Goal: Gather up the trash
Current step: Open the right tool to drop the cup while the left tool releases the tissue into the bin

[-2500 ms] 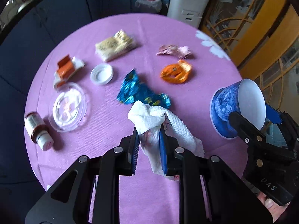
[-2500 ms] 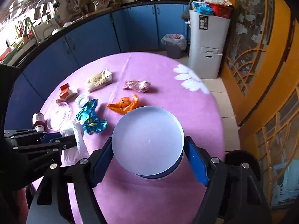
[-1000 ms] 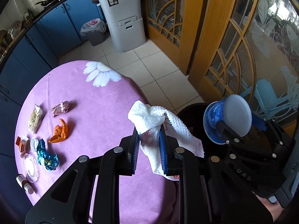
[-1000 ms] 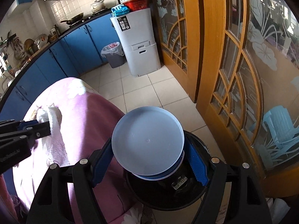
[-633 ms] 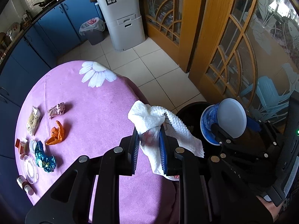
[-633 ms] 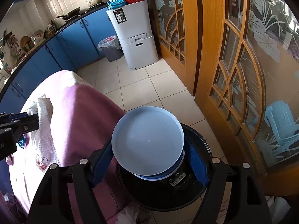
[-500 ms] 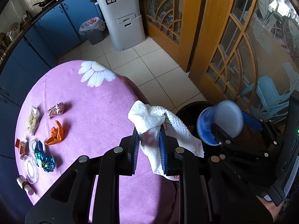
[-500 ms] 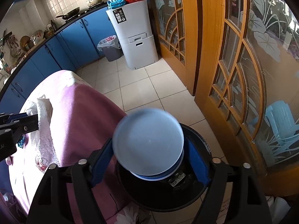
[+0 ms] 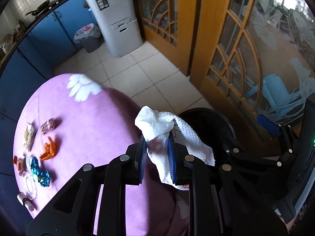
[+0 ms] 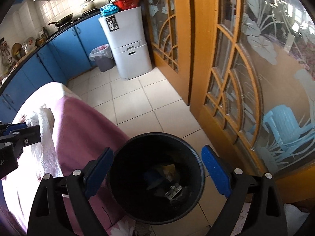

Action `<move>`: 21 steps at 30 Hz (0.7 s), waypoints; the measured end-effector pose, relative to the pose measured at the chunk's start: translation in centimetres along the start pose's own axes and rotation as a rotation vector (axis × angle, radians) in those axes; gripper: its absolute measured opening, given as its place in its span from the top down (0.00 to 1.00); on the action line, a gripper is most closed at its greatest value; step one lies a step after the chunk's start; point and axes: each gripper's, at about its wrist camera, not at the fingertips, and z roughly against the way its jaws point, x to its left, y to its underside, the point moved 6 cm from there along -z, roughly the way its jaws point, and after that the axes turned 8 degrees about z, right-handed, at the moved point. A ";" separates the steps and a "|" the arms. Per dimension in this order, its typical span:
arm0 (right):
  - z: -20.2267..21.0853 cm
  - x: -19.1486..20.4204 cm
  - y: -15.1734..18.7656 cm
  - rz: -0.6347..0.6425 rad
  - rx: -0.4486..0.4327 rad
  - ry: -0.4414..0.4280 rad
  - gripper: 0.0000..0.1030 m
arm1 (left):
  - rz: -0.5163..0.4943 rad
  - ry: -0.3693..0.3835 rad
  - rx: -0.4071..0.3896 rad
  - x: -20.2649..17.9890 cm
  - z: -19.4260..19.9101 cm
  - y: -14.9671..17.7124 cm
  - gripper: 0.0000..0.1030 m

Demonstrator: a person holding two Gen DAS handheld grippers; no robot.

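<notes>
Bin (image 10: 155,179) beneath spread, empty right tool (image 10: 157,174); left tool (image 9: 157,153) pinching tissue (image 9: 165,129); 5-odd scraps remain along surface (image 9: 94,122) far edge.

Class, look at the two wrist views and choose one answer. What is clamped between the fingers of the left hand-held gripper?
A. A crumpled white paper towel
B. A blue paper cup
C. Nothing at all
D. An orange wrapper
A: the left hand-held gripper is shut on a crumpled white paper towel, held near the black bin, while the orange wrapper lies on the table.
</notes>
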 end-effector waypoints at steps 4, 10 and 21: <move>0.3 -1.5 0.2 -0.024 -0.004 0.022 0.14 | -0.014 0.019 0.004 -1.8 -0.6 -0.6 0.78; 0.7 -3.3 0.7 -0.055 -0.006 0.046 0.14 | -0.031 0.048 0.021 -3.8 -1.6 -1.3 0.52; 0.8 -3.0 0.5 -0.050 -0.009 0.036 0.14 | -0.025 -0.028 -0.063 -2.3 -0.9 -2.1 0.04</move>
